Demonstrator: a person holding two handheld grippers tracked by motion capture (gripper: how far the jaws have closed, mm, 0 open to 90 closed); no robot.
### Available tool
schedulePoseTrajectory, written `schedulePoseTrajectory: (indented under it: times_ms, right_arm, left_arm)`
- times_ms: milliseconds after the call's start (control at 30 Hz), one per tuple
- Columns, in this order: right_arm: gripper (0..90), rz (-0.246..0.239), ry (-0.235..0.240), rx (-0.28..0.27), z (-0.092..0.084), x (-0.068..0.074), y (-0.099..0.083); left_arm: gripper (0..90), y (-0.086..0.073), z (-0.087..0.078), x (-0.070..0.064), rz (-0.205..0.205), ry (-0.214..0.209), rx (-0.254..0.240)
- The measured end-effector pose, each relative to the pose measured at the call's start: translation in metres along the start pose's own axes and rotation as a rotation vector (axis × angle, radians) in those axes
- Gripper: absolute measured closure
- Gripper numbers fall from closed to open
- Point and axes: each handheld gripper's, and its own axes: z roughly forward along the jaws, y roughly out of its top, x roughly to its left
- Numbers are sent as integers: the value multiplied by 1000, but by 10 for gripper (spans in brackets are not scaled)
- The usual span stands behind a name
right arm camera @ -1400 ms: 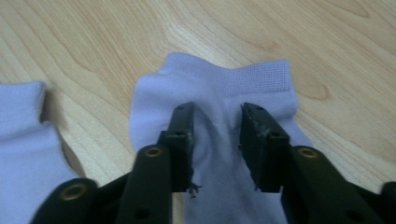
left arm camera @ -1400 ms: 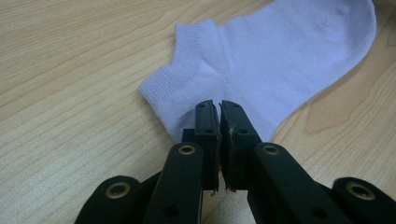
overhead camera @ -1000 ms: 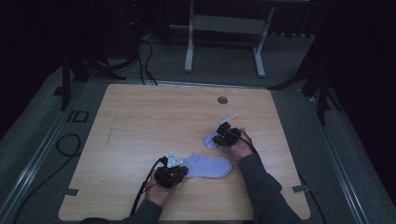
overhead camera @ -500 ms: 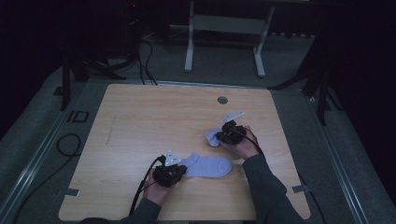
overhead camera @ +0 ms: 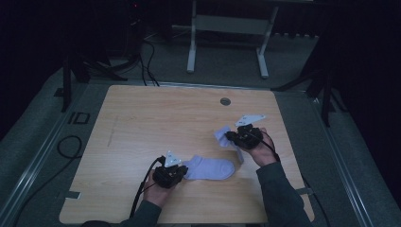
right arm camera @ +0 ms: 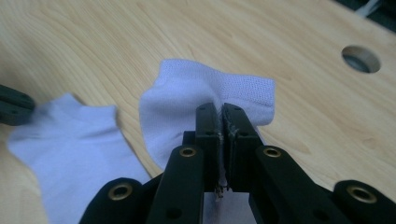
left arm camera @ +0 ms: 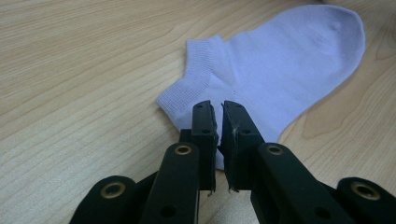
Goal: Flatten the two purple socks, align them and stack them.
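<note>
Two pale lilac knitted ankle socks are in hand on the light wooden table (overhead camera: 142,123). The first sock (overhead camera: 210,168) lies flat near the table's front edge, toe toward the right, its ribbed cuff end at the left gripper (overhead camera: 182,171). In the left gripper view that gripper's black jaws stand almost together over the heel-side edge of the flat sock (left arm camera: 275,70), just behind the cuff, with a thin slit between them; whether they nip the fabric I cannot tell for sure, though the cloth runs under their tips. The second sock (overhead camera: 226,138) is off the table at its cuff, hanging from the right gripper (overhead camera: 231,136), which is raised to the right of the first sock. In the right gripper view its jaws are pressed together on the bunched ribbed cuff of that sock (right arm camera: 187,98), fabric puckering on both sides of the pads. A round grommet hole (overhead camera: 225,101) sits in the table farther back.
</note>
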Motion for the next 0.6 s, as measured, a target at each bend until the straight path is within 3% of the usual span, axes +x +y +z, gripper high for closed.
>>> schedulePoseTrajectory:
  times_ms: [267, 600]
  right_arm:
    - [857, -8, 25, -88, -30, 10, 1]
    - [856, -39, 62, -133, -45, 30, -2]
  left_arm:
    - [835, 0, 1, 1, -2, 5, 2]
    - [834, 0, 1, 1, -3, 5, 3]
